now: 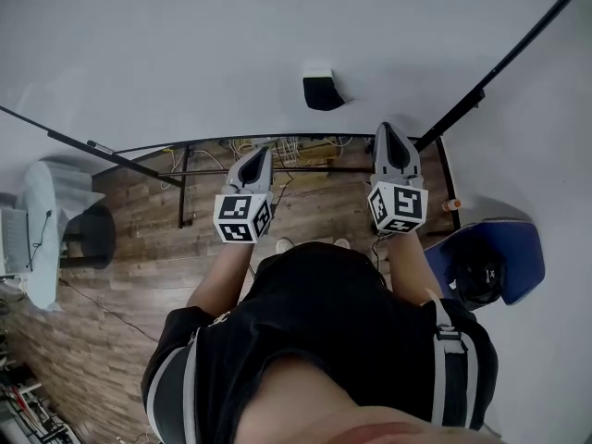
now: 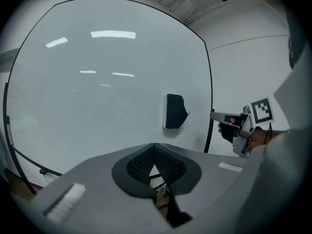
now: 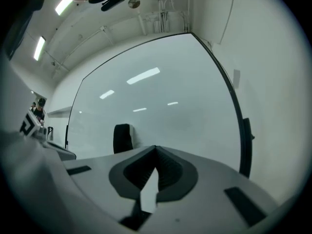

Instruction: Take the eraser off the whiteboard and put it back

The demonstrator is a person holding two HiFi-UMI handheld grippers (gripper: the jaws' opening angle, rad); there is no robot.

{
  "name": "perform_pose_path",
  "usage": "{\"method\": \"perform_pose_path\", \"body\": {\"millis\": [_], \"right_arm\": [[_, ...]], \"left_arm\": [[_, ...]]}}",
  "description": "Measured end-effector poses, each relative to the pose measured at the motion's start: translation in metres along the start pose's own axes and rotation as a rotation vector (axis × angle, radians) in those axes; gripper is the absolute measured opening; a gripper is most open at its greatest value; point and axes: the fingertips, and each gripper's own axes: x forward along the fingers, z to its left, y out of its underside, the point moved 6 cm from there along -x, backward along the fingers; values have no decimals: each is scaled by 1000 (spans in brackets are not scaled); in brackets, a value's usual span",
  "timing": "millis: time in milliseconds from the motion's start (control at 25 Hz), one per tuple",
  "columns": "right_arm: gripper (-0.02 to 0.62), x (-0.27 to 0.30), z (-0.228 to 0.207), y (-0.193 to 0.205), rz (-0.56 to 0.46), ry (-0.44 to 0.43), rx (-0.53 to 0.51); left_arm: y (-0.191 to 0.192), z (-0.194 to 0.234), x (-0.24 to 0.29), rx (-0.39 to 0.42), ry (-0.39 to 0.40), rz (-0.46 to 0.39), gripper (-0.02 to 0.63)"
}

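The eraser (image 1: 322,91) is sticking to the whiteboard (image 1: 166,54), on the far side between the two grippers. The left gripper (image 1: 262,155) and right gripper (image 1: 388,132) are hovering near it, jaws pressed together and holding nothing. The frames are not showing whether the removal and return are done or not yet begun.

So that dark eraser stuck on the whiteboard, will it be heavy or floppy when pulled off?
Probably light: the eraser clings to the upright whiteboard with no ledge under it. A magnet likely holds it, so it may resist, then pop free. Its blocky shape suggests it stays stiff and won't roll.
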Motion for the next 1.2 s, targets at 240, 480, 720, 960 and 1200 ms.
{"method": "perform_pose_path", "body": {"millis": [240,480,720,960,1200], "right_arm": [[5,-18,-16,20,76,18,25],[5,-21,-28,20,70,34,49],[5,-22,-41,21,65,80,85],[5,-22,-44,22,66,66,82],[5,-24,-45,24,78,63,55]], "left_arm": [[-1,-10,7,14,19,-7,9],[-3,-14,11,18,25,-11,9],[-3,-14,11,16,16,-6,9],[-3,-14,11,17,9,-3,9],[1,-18,10,18,15,6,9]]}}
